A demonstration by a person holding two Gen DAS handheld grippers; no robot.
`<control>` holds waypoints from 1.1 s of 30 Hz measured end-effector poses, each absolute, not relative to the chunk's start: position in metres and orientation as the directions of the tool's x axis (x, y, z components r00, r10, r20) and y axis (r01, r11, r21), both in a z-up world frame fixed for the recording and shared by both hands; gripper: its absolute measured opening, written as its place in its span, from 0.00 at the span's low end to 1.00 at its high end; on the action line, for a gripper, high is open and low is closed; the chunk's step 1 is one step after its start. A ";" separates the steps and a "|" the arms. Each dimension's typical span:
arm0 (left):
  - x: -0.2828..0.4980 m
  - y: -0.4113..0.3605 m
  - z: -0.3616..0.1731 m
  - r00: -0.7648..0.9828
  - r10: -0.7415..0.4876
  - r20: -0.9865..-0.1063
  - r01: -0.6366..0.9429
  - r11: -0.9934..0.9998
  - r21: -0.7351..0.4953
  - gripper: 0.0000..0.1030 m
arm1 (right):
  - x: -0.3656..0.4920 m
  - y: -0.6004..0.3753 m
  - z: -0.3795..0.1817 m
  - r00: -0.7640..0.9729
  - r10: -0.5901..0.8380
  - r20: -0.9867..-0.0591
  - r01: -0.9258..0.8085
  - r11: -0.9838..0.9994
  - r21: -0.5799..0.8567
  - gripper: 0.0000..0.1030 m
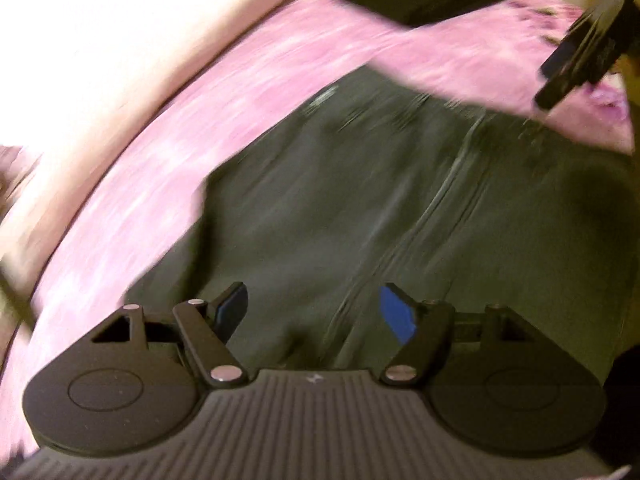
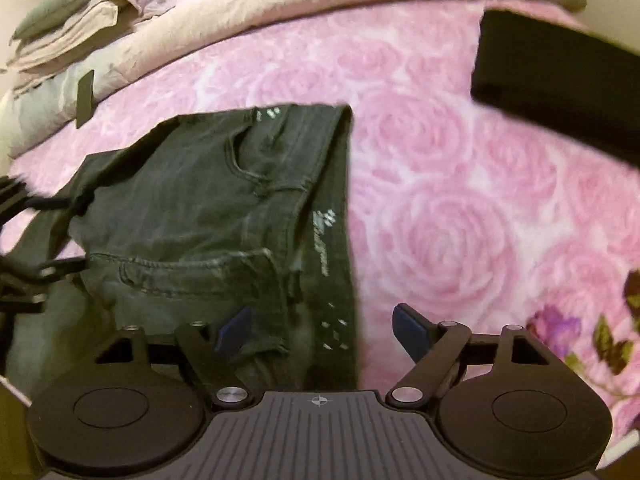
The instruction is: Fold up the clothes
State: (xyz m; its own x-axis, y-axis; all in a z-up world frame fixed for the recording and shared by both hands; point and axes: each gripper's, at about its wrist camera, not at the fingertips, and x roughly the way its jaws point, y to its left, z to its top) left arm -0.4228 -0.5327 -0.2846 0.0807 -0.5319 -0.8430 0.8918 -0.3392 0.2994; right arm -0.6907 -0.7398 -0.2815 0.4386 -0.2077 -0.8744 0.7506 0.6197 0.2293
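Dark jeans lie folded on the pink bed, both tools free above them.

We see the dark jeans (image 2: 224, 216) doubled over flat on the rose-print bedspread (image 2: 440, 200), waistband edge nearest our right tool (image 2: 322, 330), whose jaws are spread with nothing pinched. Our left tool (image 1: 312, 312) hangs spread over the denim, also empty; that view is blurred. We judge both are let go so the fold can settle. A black folded item (image 2: 552, 92) lies well apart, and piled bedding (image 2: 80, 28) sits at the far edge.
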 end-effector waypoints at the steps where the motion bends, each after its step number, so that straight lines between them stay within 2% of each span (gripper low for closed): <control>1: -0.403 -0.515 -0.281 0.121 -0.520 -0.846 0.896 -0.309 0.318 0.71 | -0.678 -0.732 -0.276 0.452 -0.199 -0.870 0.741 0.627 0.241 0.78; 3: -0.363 -0.475 -0.274 0.194 -0.489 -0.850 0.902 -0.251 0.350 0.75 | -0.651 -0.715 -0.266 0.479 -0.176 -0.860 0.717 0.643 0.268 0.78; 7: -0.281 -0.385 -0.266 0.287 -0.431 -0.856 0.889 -0.213 0.405 0.76 | -0.561 -0.662 -0.260 0.544 -0.065 -0.836 0.611 0.713 0.342 0.78; 13: -0.167 -0.281 -0.263 0.319 -0.415 -0.852 0.896 -0.161 0.414 0.76 | -0.415 -0.555 -0.280 0.575 0.118 -0.810 0.518 0.713 0.472 0.78; 16: -0.125 -0.262 -0.268 0.267 -0.427 -0.864 0.912 -0.177 0.369 0.69 | -0.348 -0.510 -0.302 0.538 0.206 -0.817 0.501 0.702 0.507 0.78; 17: -0.113 -0.259 -0.270 0.237 -0.431 -0.871 0.919 -0.191 0.345 0.50 | -0.328 -0.498 -0.311 0.517 0.229 -0.825 0.508 0.694 0.511 0.78; 18: -0.103 -0.260 -0.269 0.211 -0.435 -0.875 0.924 -0.204 0.325 0.24 | -0.308 -0.487 -0.319 0.495 0.252 -0.831 0.515 0.685 0.515 0.78; 21: -0.069 -0.267 -0.247 0.165 -0.482 -0.860 0.941 -0.183 0.284 0.14 | -0.266 -0.471 -0.325 0.460 0.266 -0.847 0.562 0.651 0.510 0.78; 24: -0.024 -0.285 -0.212 0.159 -0.543 -0.824 0.963 -0.098 0.250 0.12 | -0.246 -0.469 -0.302 0.490 0.182 -0.853 0.584 0.657 0.476 0.78; 28: 0.034 -0.336 -0.172 0.201 -0.626 -0.753 0.960 -0.027 0.278 0.12 | -0.240 -0.476 -0.273 0.535 0.084 -0.841 0.604 0.658 0.450 0.78; 31: 0.069 -0.382 -0.159 0.253 -0.672 -0.696 0.949 0.033 0.314 0.23 | -0.238 -0.483 -0.259 0.556 0.020 -0.831 0.621 0.655 0.431 0.78; 33: 0.095 -0.414 -0.157 0.263 -0.683 -0.681 0.951 0.066 0.302 0.24 | -0.242 -0.492 -0.256 0.552 -0.020 -0.834 0.639 0.653 0.407 0.78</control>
State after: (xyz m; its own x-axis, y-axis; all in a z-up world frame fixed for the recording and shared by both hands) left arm 0.0952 -0.4135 -0.1571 0.2635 -0.6828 -0.6815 0.9510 0.0655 0.3021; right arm -0.2416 -0.4923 -0.2557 0.5518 -0.0200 -0.8338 0.6390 0.6525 0.4073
